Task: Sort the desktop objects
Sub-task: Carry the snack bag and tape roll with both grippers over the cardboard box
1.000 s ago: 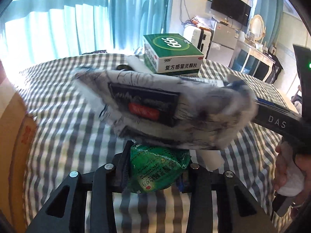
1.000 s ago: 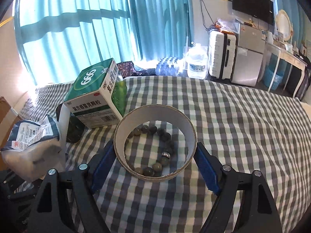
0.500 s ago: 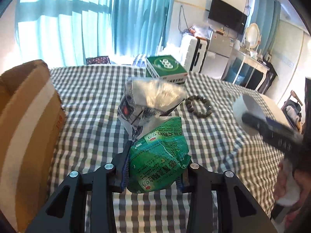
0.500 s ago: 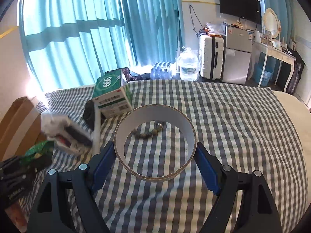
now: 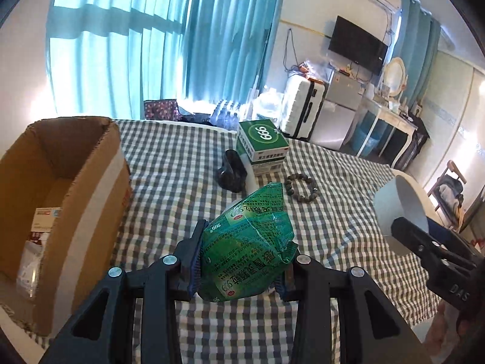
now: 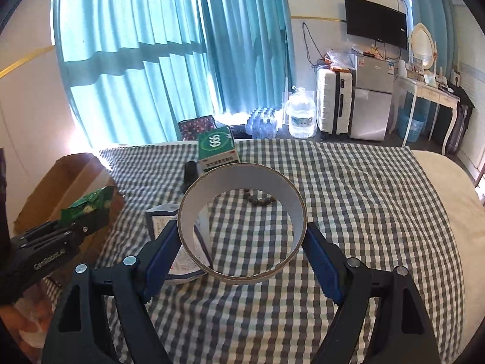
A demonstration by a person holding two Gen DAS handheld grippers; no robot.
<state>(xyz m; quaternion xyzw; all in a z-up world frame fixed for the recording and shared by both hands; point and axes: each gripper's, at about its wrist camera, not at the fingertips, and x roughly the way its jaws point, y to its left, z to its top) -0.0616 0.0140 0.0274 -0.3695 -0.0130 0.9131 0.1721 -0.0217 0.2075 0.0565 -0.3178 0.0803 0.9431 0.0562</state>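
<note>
both hands have risen from the checked bed [image 5: 333, 200]: left gripper [image 5: 242, 261] fingers clamped on the green sachet pack [image 5: 247, 242], right gripper [image 6: 242, 242] fingers clamped on the tape ring [image 6: 242, 224]. the white packet [image 6: 182, 242] that hung ahead of the left fingers now lies below the ring. cardboard box [image 5: 60, 182] opens left of the left fingers, likely next; bracelet [image 5: 301, 188] and medicine box [image 5: 263, 148] wait beyond.

A grey-and-white checked cloth [image 6: 348, 188] covers the surface. A brown cardboard box [image 5: 60, 182] carries a pale stripe of tape. A green packet [image 5: 247, 251] bears white print. A green-and-white carton [image 5: 263, 145] sits beside a dark bead bracelet [image 5: 301, 183]. A white ring [image 6: 242, 221] has a tan edge. Teal curtains [image 6: 169, 51] hang behind.
</note>
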